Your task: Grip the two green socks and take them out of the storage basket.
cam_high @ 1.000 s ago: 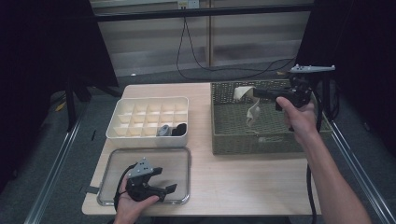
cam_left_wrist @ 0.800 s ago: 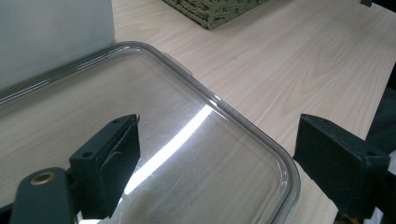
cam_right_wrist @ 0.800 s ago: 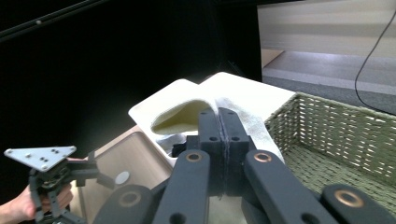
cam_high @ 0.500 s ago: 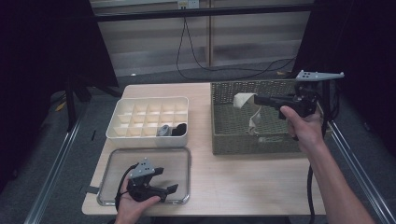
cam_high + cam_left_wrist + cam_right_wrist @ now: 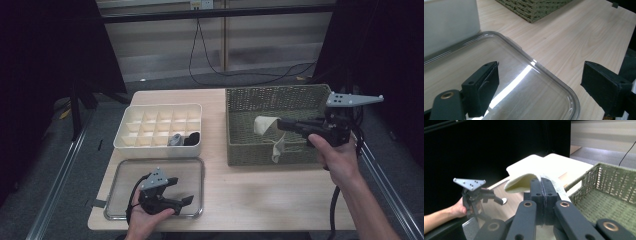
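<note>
The right gripper (image 5: 280, 125) has its fingers (image 5: 541, 187) clenched on a cream sock (image 5: 266, 126), pinching it near the cuff so the rest hangs below them. A second ago it hung deeper over the woven basket (image 5: 250, 100); since then the hand has drawn back toward the basket's right side and lifted a little, and the sock has come with it, its lower end now trailing down to the basket's near wall, in front of the fingers. In the right gripper view the folded cuff bulges just beyond the closed fingertips.

The left gripper (image 5: 175, 192) has not shifted in that time. Its fingers (image 5: 484, 85) are released, spread wide with nothing between them, resting over the clear tray (image 5: 196, 167) at the near edge of the worktop (image 5: 260, 195). The white divided box (image 5: 160, 107), with two dark items in its near cells, sits beyond those fingers.

To my eye the sock is being pulled out of the basket, probably bound for the tray or the box. The dangling end could snag on the basket's rim unless it is lifted higher.
</note>
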Demonstrator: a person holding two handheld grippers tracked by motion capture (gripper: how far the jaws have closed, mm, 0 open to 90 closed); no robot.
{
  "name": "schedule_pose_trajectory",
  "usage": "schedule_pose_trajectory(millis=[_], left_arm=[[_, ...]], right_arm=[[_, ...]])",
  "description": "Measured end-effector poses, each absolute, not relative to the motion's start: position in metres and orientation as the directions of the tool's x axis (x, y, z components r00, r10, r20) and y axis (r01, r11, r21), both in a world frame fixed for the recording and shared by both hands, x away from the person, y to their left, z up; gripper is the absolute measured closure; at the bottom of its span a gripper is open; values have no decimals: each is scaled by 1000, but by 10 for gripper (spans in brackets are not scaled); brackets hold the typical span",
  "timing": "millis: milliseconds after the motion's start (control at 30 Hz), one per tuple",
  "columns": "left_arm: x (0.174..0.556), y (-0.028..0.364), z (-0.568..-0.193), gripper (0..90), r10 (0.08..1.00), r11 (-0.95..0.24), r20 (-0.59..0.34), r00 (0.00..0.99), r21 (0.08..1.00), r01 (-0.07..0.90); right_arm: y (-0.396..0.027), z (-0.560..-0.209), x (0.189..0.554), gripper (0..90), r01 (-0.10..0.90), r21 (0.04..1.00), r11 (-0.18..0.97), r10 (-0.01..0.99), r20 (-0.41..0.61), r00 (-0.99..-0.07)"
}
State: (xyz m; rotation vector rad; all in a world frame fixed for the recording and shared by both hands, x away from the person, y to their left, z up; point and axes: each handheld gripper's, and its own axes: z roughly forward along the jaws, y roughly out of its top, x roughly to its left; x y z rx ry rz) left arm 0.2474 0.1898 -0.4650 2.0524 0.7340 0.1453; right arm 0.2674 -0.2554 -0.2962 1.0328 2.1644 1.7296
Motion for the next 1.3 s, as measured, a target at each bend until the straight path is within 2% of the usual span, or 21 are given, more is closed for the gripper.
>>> schedule_pose_trajectory(millis=[533, 600, 867, 1033, 1300], left_arm=[[244, 177, -462, 159, 533, -392, -173, 828, 816, 424], [244, 173, -462, 203, 506, -395, -192, 841, 815, 423], [245, 155, -461, 206, 466, -427, -190, 865, 808, 407], [248, 148, -458, 253, 457, -444, -175, 872, 805, 395], [258, 134, -454, 253, 445, -449, -166, 880, 809, 379]], right_arm=[[-251, -338, 244, 900, 450, 888, 95, 615, 303, -728], [-250, -349, 243, 900, 472, 876, 101, 615, 318, -722], [-243, -378, 244, 900, 516, 849, 116, 617, 346, -707], [-234, -403, 246, 900, 560, 819, 126, 609, 382, -695], [-224, -417, 248, 900, 581, 800, 147, 609, 390, -691]])
